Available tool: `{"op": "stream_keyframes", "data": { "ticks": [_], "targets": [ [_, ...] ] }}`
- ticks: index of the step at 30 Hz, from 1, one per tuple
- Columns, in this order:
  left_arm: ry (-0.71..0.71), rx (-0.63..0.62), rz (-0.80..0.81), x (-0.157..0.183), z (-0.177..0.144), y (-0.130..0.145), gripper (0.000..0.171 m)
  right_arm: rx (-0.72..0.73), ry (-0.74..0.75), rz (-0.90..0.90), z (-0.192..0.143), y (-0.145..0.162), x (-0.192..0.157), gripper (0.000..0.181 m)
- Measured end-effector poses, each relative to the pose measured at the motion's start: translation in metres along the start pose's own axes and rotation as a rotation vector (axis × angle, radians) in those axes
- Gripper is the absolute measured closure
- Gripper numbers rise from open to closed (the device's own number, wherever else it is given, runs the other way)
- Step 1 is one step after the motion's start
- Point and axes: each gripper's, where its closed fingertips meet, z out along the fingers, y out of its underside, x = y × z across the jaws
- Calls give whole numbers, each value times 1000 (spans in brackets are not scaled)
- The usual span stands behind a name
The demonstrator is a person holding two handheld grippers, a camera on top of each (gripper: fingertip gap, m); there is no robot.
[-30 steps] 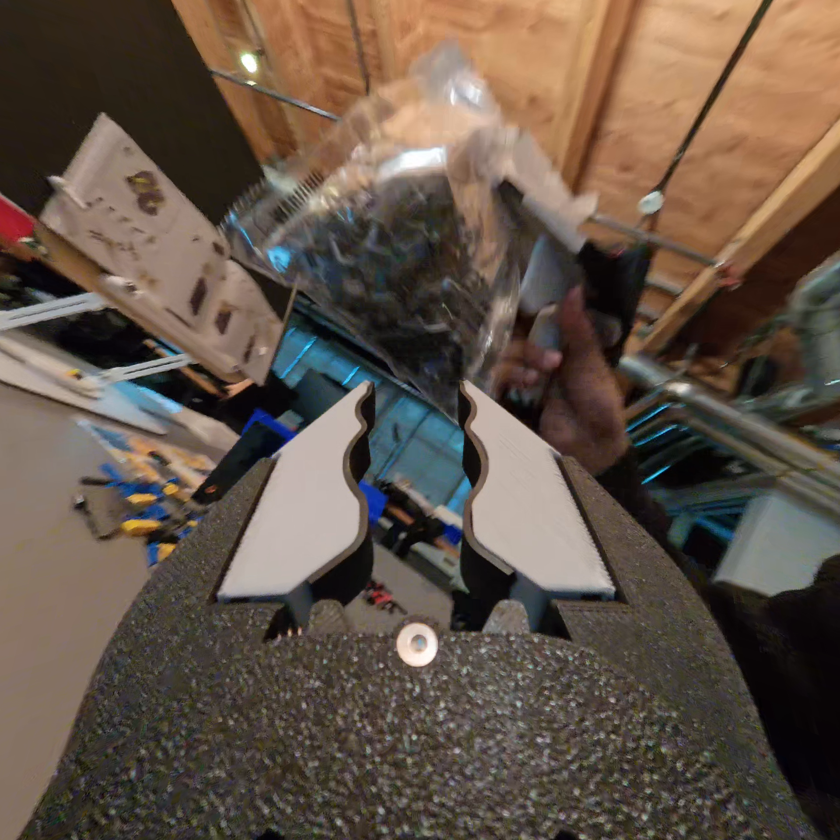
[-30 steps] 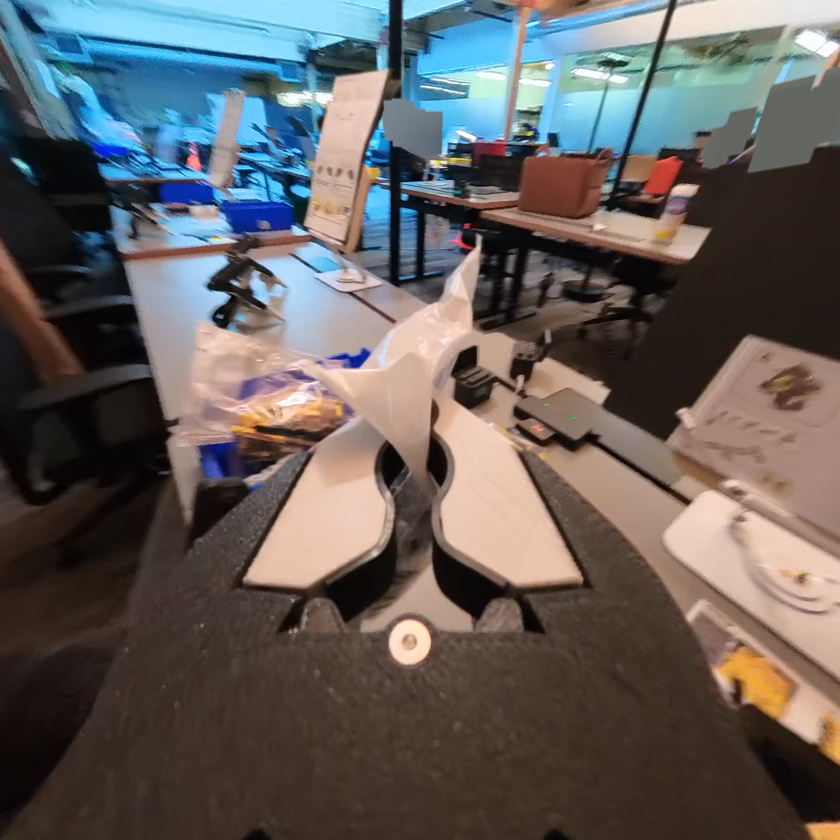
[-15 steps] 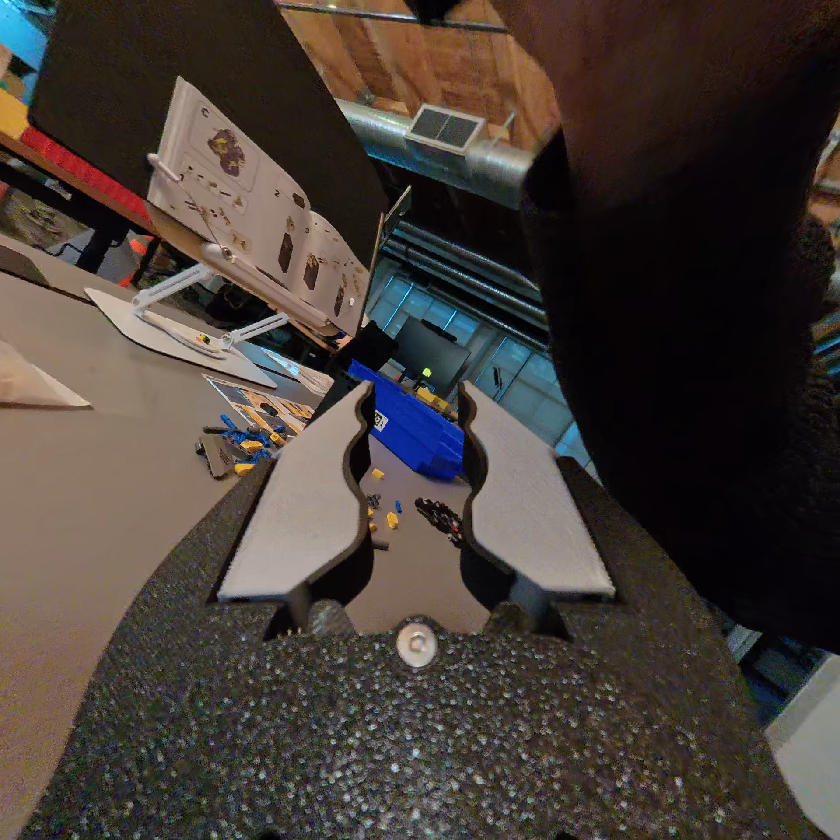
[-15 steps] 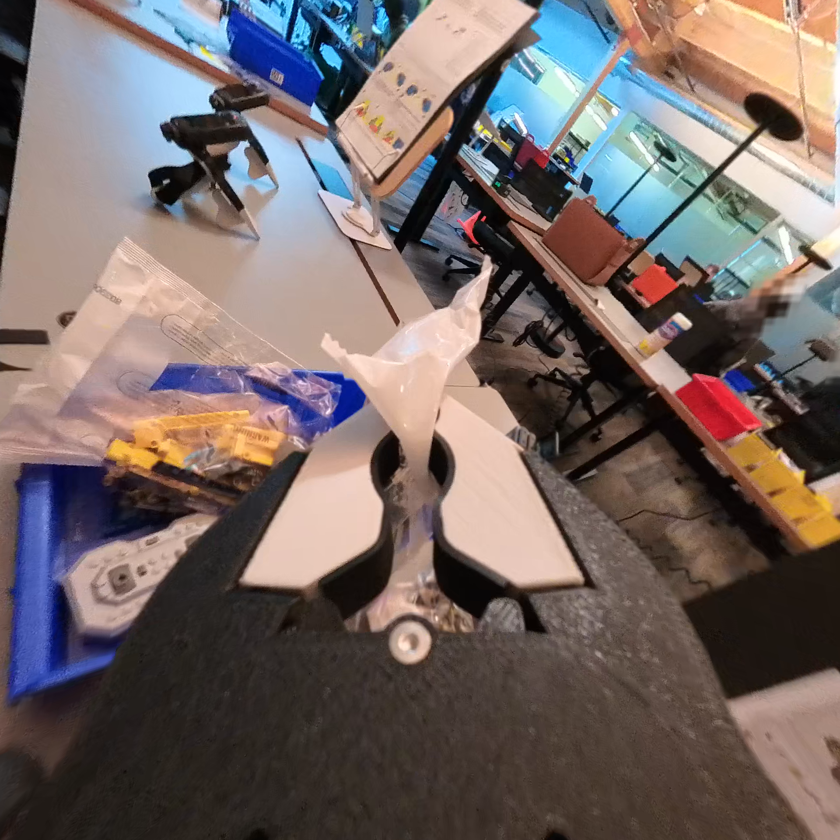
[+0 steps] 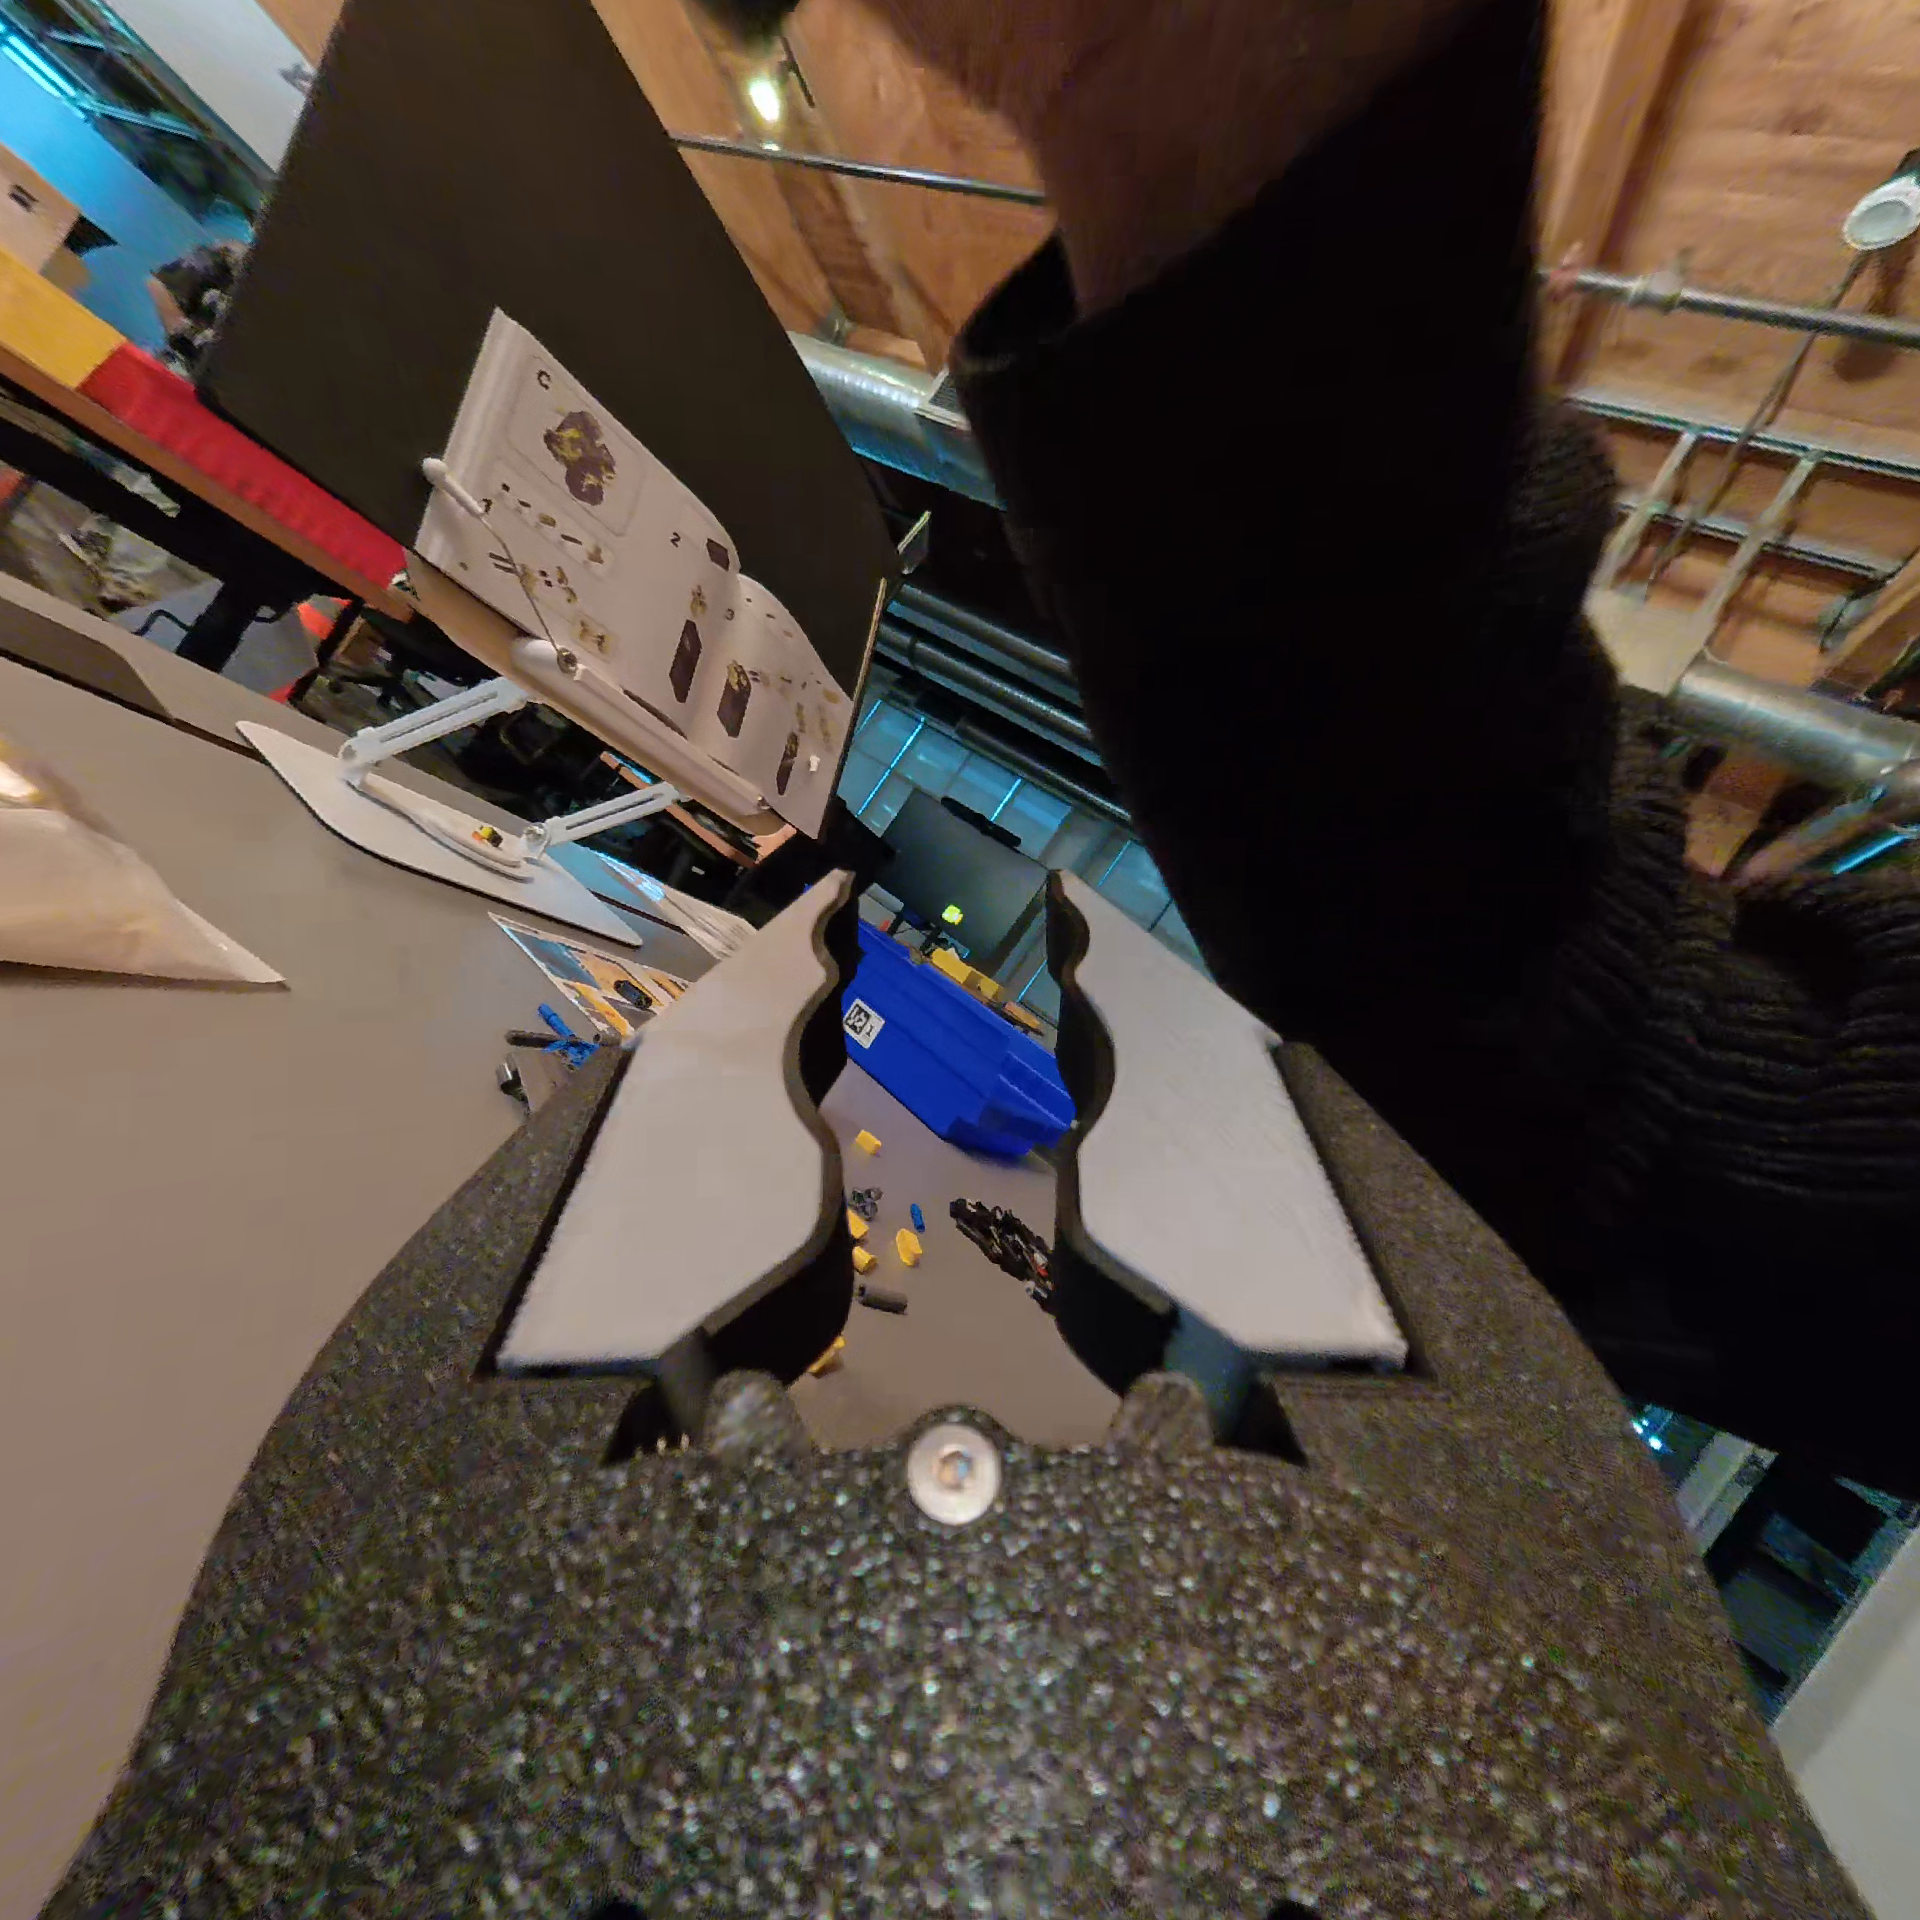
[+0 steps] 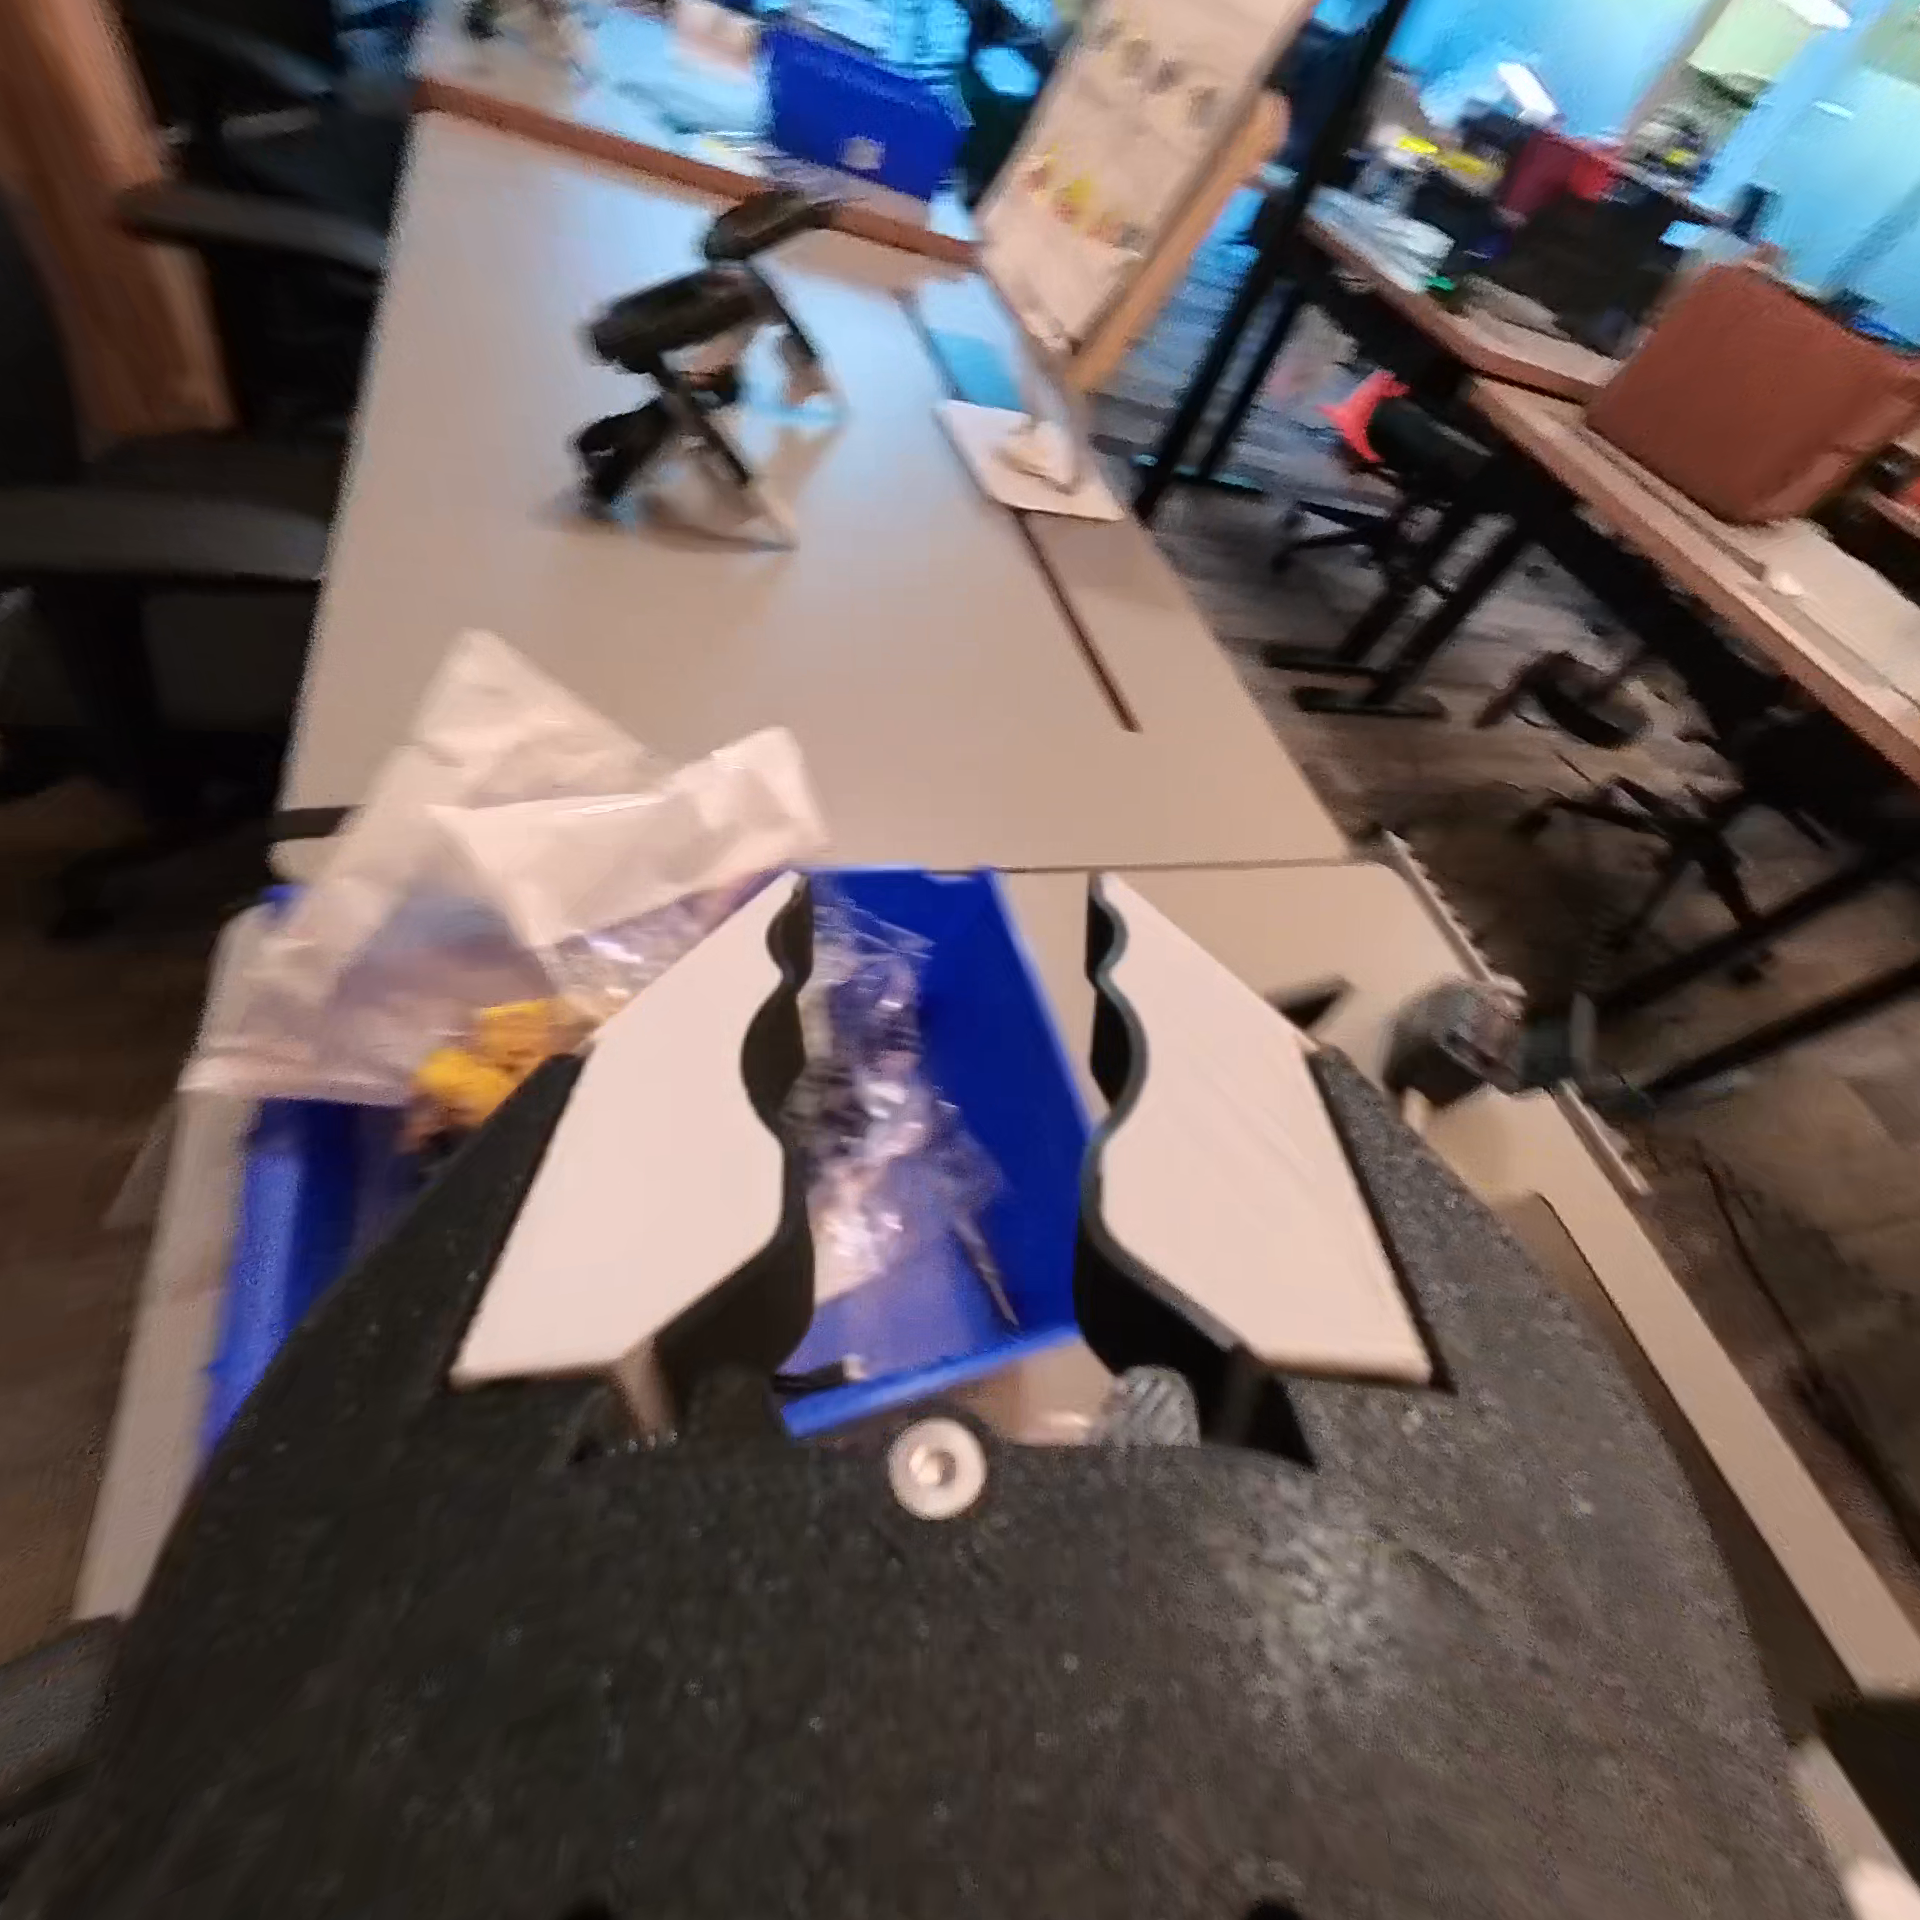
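Right gripper (image 6: 940,1039) has let go of the clear plastic bag (image 6: 883,1091).
It now gapes empty above the blue plastic bin (image 6: 997,1039); left gripper (image 5: 945,1039) stays parted, empty, over scattered small yellow bricks (image 5: 883,1236).

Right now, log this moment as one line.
left gripper: open, empty, above small loose parts on grey table | right gripper: open, empty, over blue bin with clear bags

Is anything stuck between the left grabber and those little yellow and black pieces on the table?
Nothing visible is. The left gripper is open and empty, and through its gap you see bare table right up to the small loose pieces. The blue bin lies beyond them, and a dark sleeve hangs off to the right.
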Motion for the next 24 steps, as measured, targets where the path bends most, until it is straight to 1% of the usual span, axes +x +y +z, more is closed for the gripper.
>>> {"op": "stream_keyframes", "data": {
  "ticks": [2,4,5,6,7,9,11,13,15,17,21,24],
  "targets": [
    [-5,-1,-7,-1,0,1,137,-24,121,67,-8,28,55,129],
    [-6,-3,-5,-2,1,2,137,-96,222,152,-12,78,106,129],
    [-8,-2,-4,-2,1,3,137,-146,243,192,-12,107,124,129],
    [-11,0,-3,-2,1,3,137,-202,242,222,-11,136,135,129],
    [-12,3,0,-2,1,3,137,-255,222,233,-10,162,139,128],
    [-14,9,6,-2,0,2,137,-320,140,218,-4,199,127,126],
    [-15,17,6,-3,0,2,137,-362,8,179,2,221,97,121],
    [-16,25,1,-4,-1,1,137,-407,-71,91,5,235,72,112],
    [-13,33,-10,-4,-2,-1,137,-436,-96,-25,5,245,58,111],
    [-10,40,-25,-5,-3,-2,137,-448,-117,-86,6,253,48,111],
    [-4,48,-36,-5,-4,-3,137,-527,-118,-122,8,277,45,111],
    [-2,50,-35,-5,-4,-3,137,-549,-127,-109,13,291,43,111]
  ]
}}
